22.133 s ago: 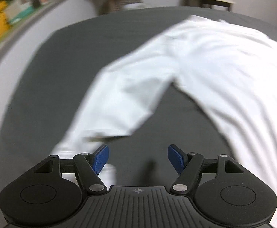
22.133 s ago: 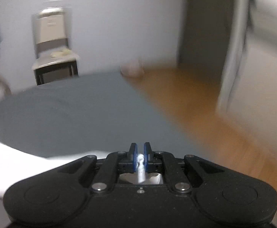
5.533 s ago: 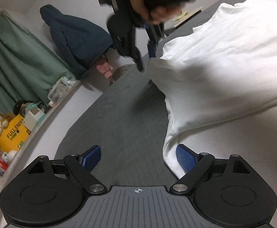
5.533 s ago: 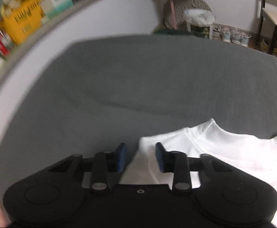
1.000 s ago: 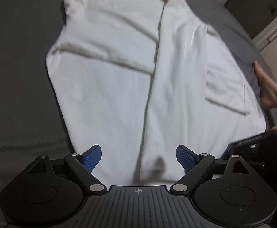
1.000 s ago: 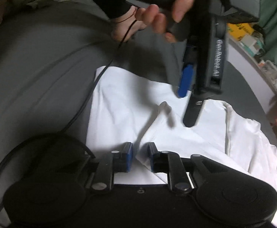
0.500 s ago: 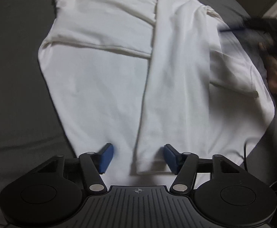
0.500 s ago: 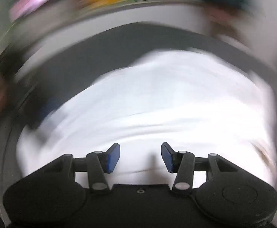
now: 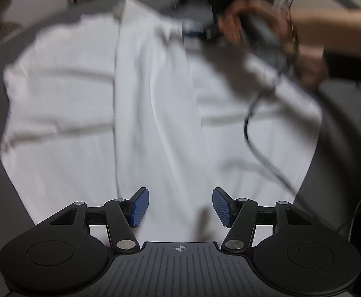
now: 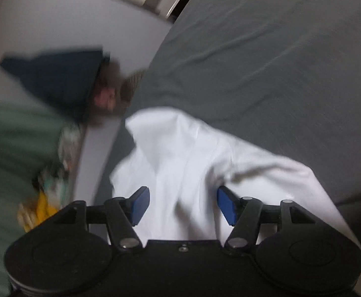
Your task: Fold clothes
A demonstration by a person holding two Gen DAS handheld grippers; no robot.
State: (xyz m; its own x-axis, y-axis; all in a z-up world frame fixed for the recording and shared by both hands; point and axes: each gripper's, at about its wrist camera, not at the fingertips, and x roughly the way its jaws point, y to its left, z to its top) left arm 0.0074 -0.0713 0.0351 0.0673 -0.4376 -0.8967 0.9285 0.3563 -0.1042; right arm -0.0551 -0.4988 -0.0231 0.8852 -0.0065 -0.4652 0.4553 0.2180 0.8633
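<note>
1. White shirt (image 9: 155, 113) lies spread on the grey bed (image 10: 267, 57), one side folded over its middle.
2. Left gripper (image 9: 180, 206) points steeply down over the hem, jaws apart, nothing clamped.
3. Right gripper (image 10: 182, 205), held by a hand (image 9: 252, 22), has just been opening; cloth lies between its jaws, unpinched.
4. No readable writing.

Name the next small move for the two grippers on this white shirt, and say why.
Probably close both on the cloth. The left gripper stands open over the near hem of the white shirt, whose sleeve is already folded inward. The right gripper, its jaws just opened, straddles cloth at the far end without pinching it. Gripping both ends would likely set up the next fold.
</note>
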